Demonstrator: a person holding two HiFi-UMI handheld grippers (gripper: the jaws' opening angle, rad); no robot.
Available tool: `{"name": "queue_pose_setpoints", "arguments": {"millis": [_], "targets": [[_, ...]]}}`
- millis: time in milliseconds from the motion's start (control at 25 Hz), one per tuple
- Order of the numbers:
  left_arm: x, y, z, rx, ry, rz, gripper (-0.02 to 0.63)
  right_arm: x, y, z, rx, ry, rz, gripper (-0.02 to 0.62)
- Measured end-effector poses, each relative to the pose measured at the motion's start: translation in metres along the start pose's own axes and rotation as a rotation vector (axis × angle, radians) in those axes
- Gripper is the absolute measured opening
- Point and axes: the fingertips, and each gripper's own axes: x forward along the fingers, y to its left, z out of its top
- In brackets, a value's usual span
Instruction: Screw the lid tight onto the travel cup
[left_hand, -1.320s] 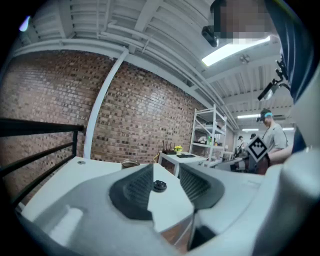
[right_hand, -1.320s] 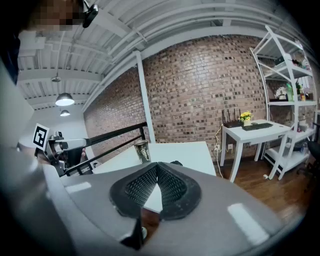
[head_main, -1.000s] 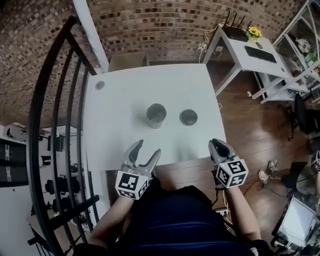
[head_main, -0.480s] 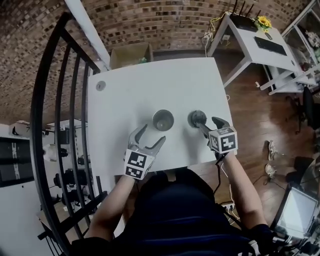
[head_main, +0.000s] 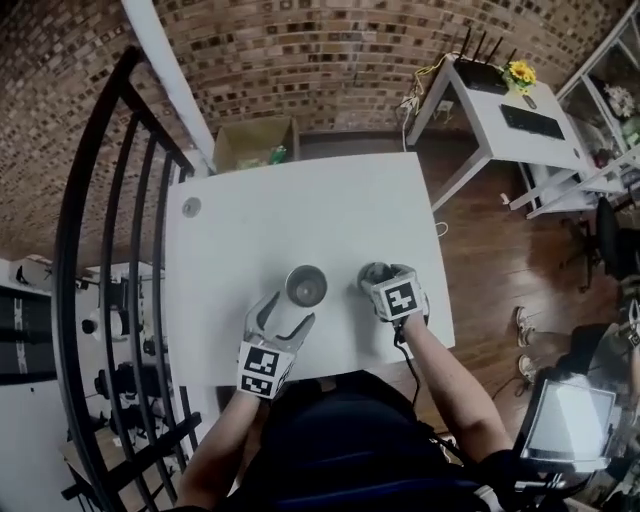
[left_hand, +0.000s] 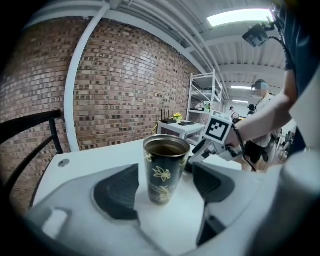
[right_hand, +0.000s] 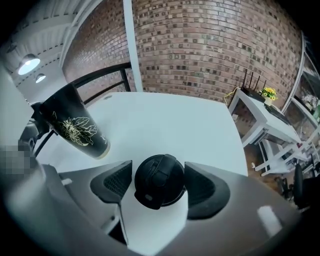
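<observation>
Left gripper: jaws just opened, standing apart; travel cup upright between them, untouched.
Right gripper: tilted steeply down, jaws just opened wide, straddling the lid without contact.
Lid: round black plastic with a flip tab, flat on the white tabletop.
Cup: dark, gold floral print, open mouth.

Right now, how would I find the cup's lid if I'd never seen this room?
Find the white table by the brick wall. Near its front edge stands a tall flowered travel cup; the lid lies just right of it. It is low, round and plain black, with a flip tab on top.
</observation>
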Motion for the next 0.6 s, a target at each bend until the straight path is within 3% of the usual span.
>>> {"name": "queue_pose_setpoints", "arguments": {"millis": [80,160,240,320,480,600], "targets": [[-0.007,0.009,-0.017,-0.016,0.022,0.009,0.342,0.013,0.012,-0.010,0.011,0.053,0.012,0.334],[-0.006,0.015,-0.025,-0.023,0.044,0.019,0.342,0.014,-0.002,-0.009,-0.072,0.081,-0.076,0.335],[-0.003,0.009,-0.030,-0.020,0.072,0.017,0.342,0.009,-0.011,0.005,-0.154,0.038,-0.110,0.336],[0.004,-0.008,-0.030,-0.015,0.094,0.001,0.342,-0.005,-0.018,0.009,-0.155,0.015,-0.111,0.341],[0.008,-0.036,-0.017,-0.014,0.109,-0.014,0.342,-0.025,-0.040,0.008,-0.150,0.055,-0.134,0.341],[0.014,-0.049,0.003,0.009,0.099,-0.033,0.342,-0.038,-0.076,0.016,-0.200,0.081,-0.247,0.347]]}}
